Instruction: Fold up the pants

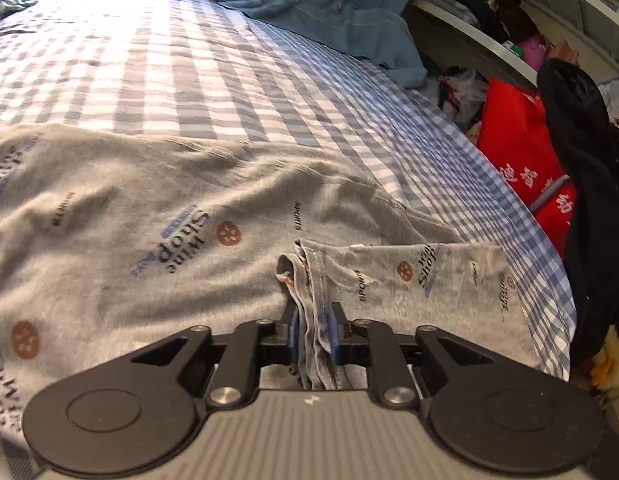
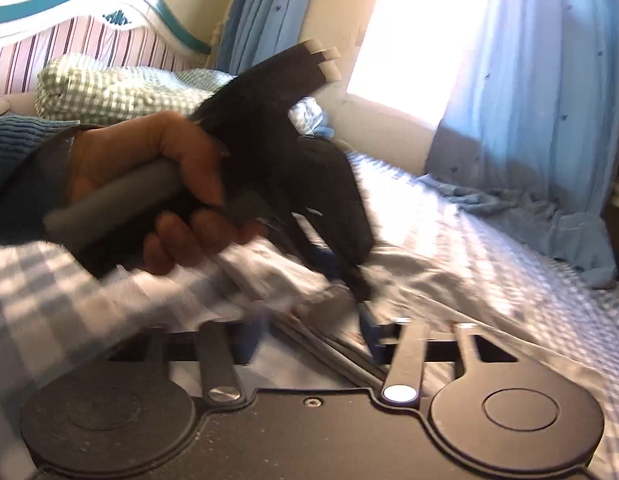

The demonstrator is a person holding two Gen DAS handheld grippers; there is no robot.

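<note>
Grey printed pants (image 1: 157, 220) are lying spread on the checked bed (image 1: 189, 64). The left gripper (image 1: 314, 330) is angling down, pinching a bunched hem. The right gripper (image 2: 309, 340) (blurred) is gaping wide over fabric, beside a hand (image 2: 149, 176) gripping the other handle.

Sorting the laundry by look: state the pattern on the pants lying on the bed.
Grey fabric pants printed with dark lettering and rust-red dots; clearest in the left wrist view.

Open checked bedsheet (image 1: 189, 60) beyond the pants (image 1: 169, 200), crumpled blue blanket (image 1: 329, 12) at far edge (right side cluttered)
</note>
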